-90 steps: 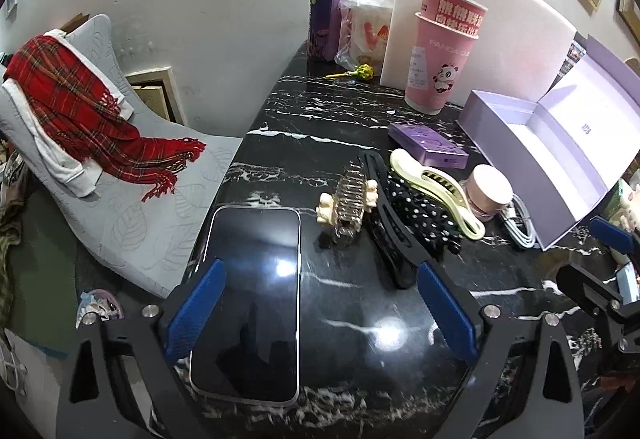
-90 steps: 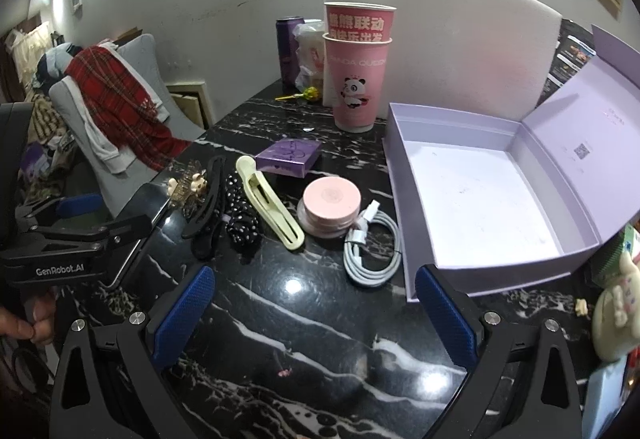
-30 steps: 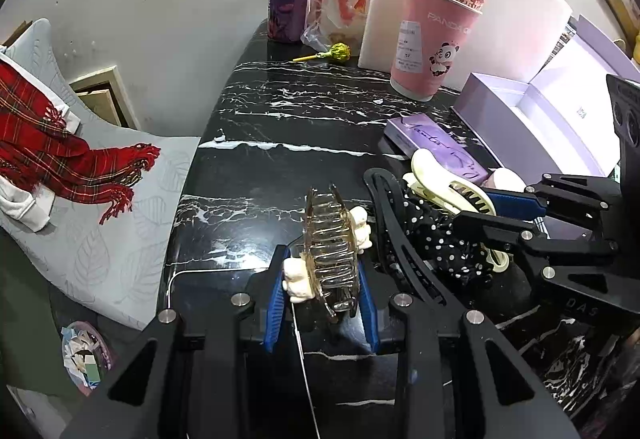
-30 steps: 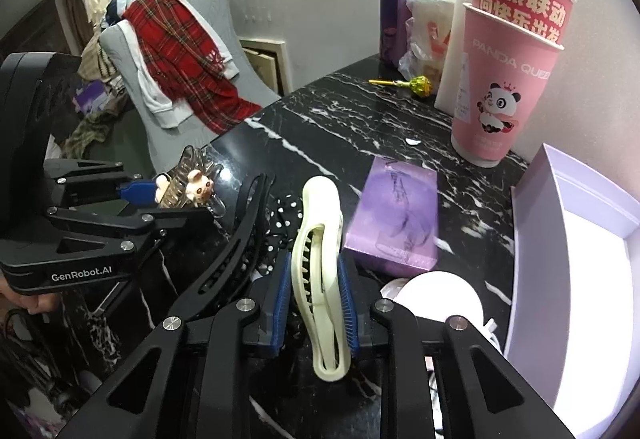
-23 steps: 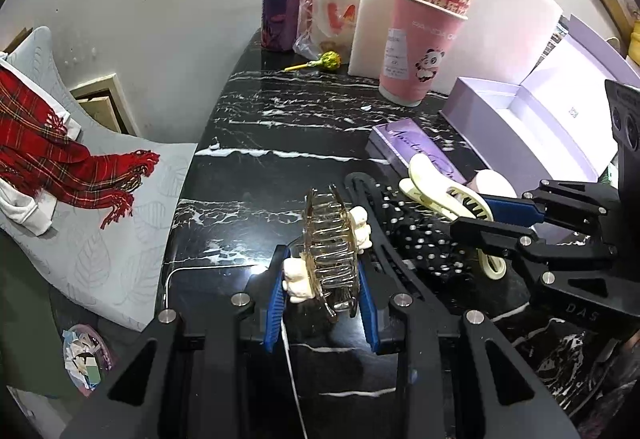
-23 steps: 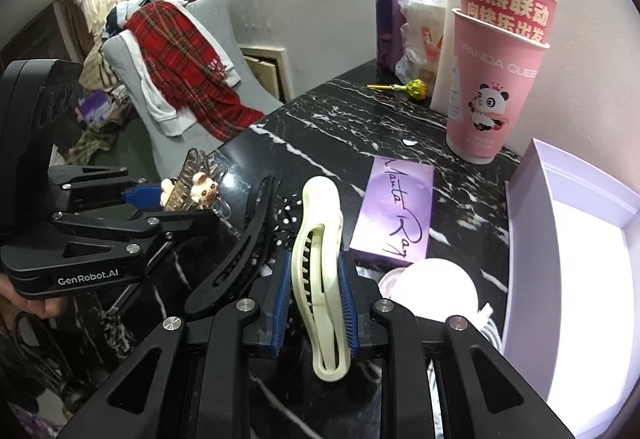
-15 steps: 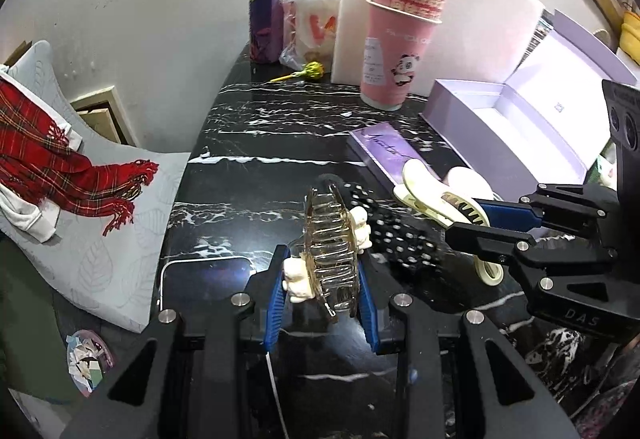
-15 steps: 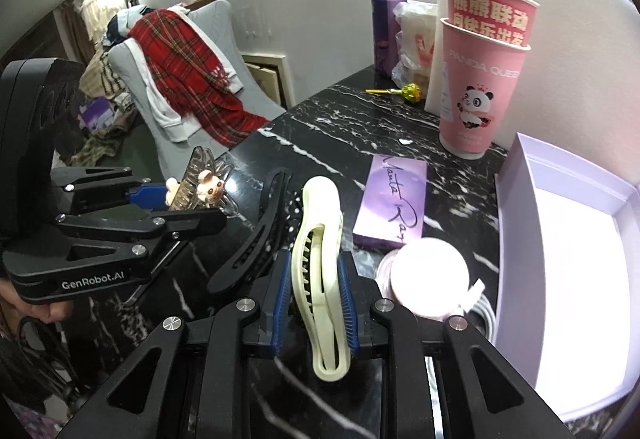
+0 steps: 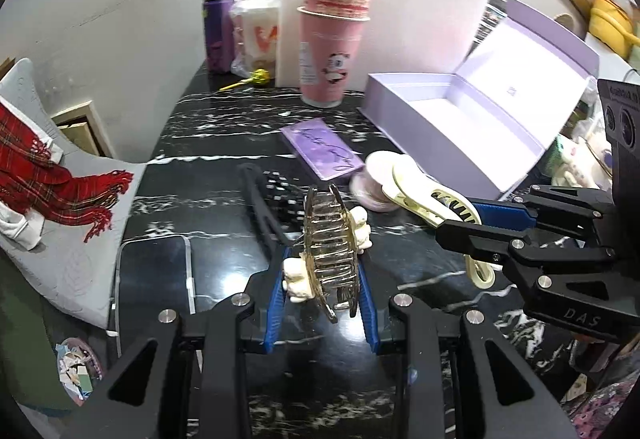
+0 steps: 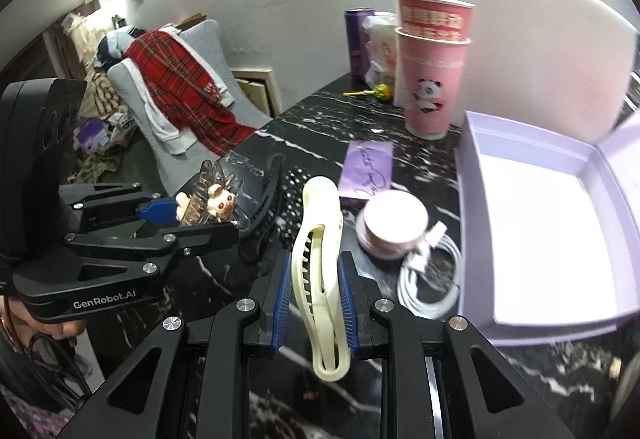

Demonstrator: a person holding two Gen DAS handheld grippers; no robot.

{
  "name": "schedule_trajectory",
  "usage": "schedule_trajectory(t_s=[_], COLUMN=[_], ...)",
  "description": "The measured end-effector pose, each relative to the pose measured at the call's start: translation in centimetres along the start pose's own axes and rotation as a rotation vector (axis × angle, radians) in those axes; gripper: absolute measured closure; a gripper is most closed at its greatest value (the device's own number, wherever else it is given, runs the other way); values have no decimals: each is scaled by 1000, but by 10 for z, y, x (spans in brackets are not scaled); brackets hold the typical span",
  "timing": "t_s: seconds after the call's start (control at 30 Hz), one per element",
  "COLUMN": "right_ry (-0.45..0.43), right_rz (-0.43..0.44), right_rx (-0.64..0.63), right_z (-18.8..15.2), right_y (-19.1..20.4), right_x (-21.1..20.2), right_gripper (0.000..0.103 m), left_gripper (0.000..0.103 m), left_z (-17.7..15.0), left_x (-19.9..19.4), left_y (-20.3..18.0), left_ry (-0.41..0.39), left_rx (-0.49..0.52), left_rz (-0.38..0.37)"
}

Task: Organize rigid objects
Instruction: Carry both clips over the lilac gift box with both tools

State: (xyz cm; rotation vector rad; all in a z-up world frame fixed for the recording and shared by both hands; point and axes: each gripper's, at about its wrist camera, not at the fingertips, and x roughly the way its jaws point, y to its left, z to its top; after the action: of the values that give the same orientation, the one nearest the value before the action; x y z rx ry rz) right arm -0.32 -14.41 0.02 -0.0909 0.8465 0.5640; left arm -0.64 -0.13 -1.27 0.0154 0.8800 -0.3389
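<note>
I am reading "GenRobot.AI" on the left gripper, whose blue pads are clamping the amber claw clip with cream bear charms, its long axis pointing straight ahead above the black marble table. Further right, I am gripping the cream banana clip in the right gripper, "DAS" on its body, teeth facing left, long axis pointing away from me. Beyond, the stacked pink cups show a panda; their print is blurred, and the open lilac box is lying rightmost.

— Table finish? Clips?
— Glossy black marble-look, white veining; claw clip clear amber plastic, glossy; long clip cream plastic, smooth.
— Box?
— Matt lilac card; scarf red plaid cloth.
</note>
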Motion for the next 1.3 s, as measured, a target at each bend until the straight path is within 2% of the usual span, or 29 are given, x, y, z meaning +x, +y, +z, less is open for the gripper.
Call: schedule_trajectory(t_s=[0.47, 0.7, 1.1, 1.3], right_ry=[-43, -65, -87, -93], right_rz=[-78, -144, -218, -239], right_rx=[109, 157, 207, 219], right_z=[-42, -63, -76, -77], right_y=[-21, -35, -57, -70], right_x=[-53, -83, -115, -125], right_gripper=[80, 80, 80, 80], left_gripper=[71, 71, 71, 71], left_z=[-8, -5, 11, 21], left_x=[-10, -13, -18, -10], left_y=[-66, -92, -144, -162], left_ry=[-11, -20, -54, -43], left_rx=[98, 114, 207, 234], left_rz=[-94, -132, -186, -203])
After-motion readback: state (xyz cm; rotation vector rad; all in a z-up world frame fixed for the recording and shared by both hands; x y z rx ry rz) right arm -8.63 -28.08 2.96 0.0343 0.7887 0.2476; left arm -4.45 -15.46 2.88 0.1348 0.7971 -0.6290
